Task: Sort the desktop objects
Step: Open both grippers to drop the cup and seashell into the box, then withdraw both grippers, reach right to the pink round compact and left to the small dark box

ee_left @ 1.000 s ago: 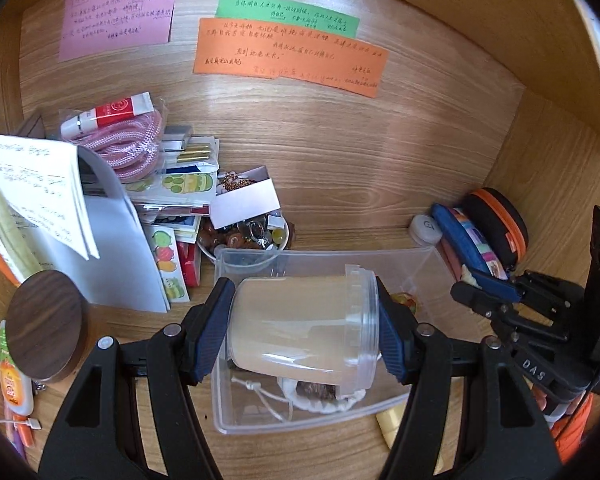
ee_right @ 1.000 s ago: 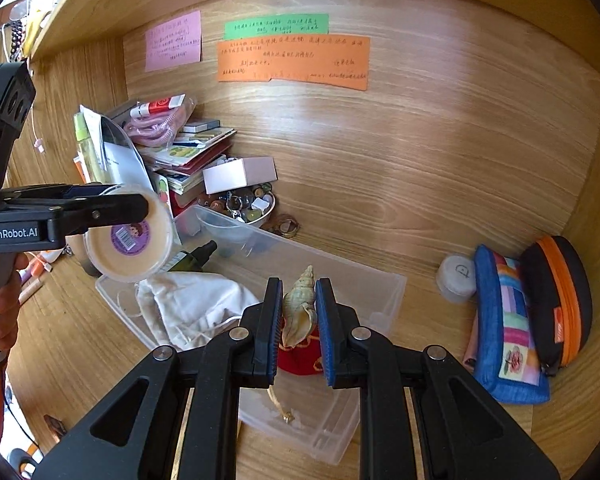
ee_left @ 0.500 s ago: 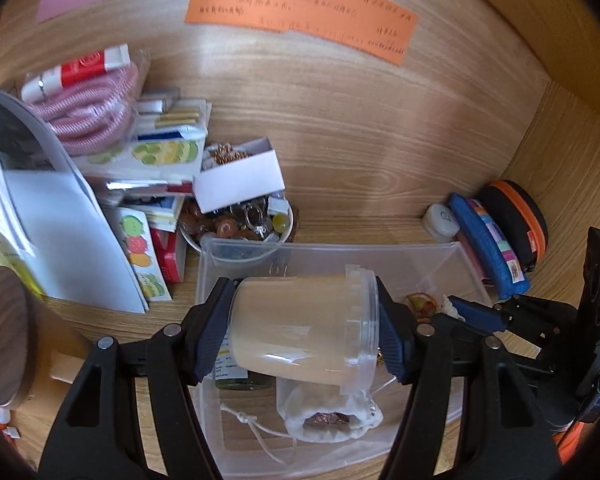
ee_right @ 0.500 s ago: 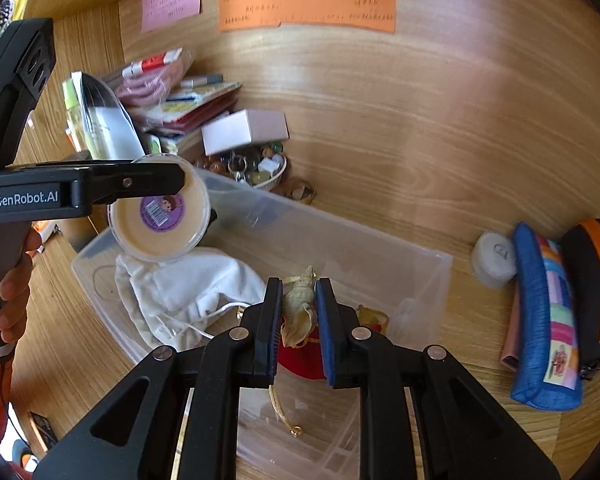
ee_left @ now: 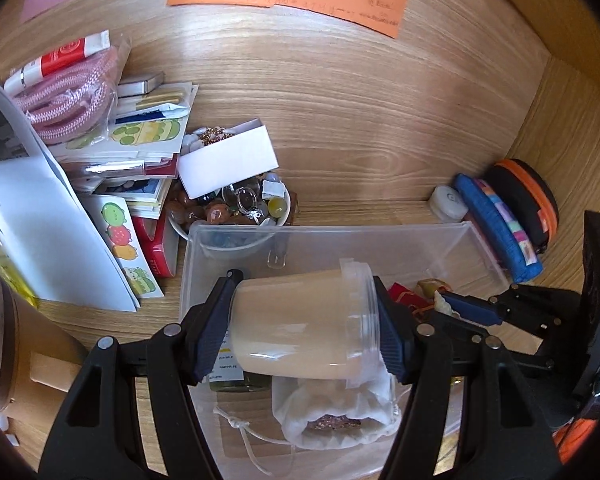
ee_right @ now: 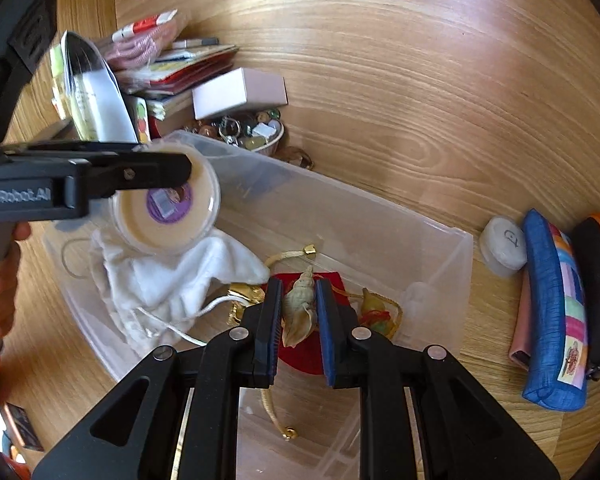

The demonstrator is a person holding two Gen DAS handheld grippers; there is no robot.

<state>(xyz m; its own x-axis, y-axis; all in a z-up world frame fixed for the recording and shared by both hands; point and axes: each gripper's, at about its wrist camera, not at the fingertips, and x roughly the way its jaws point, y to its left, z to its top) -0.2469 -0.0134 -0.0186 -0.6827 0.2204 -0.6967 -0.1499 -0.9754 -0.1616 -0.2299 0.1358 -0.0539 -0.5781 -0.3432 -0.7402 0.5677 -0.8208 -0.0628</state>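
Left wrist view: the left gripper [ee_left: 300,330] is clamped on a cream jar [ee_left: 300,326] lying sideways above the clear bin [ee_left: 324,236]. It is best set down beside the white pouch [ee_left: 336,424] in the bin, not on it.

Right wrist view: the right gripper [ee_right: 298,310] is clamped on a seashell [ee_right: 300,306] over the bin's red pouch [ee_right: 304,356]. Lowering it fully before letting go would spare the shell. The bin also holds gold-corded trinkets [ee_right: 374,308].
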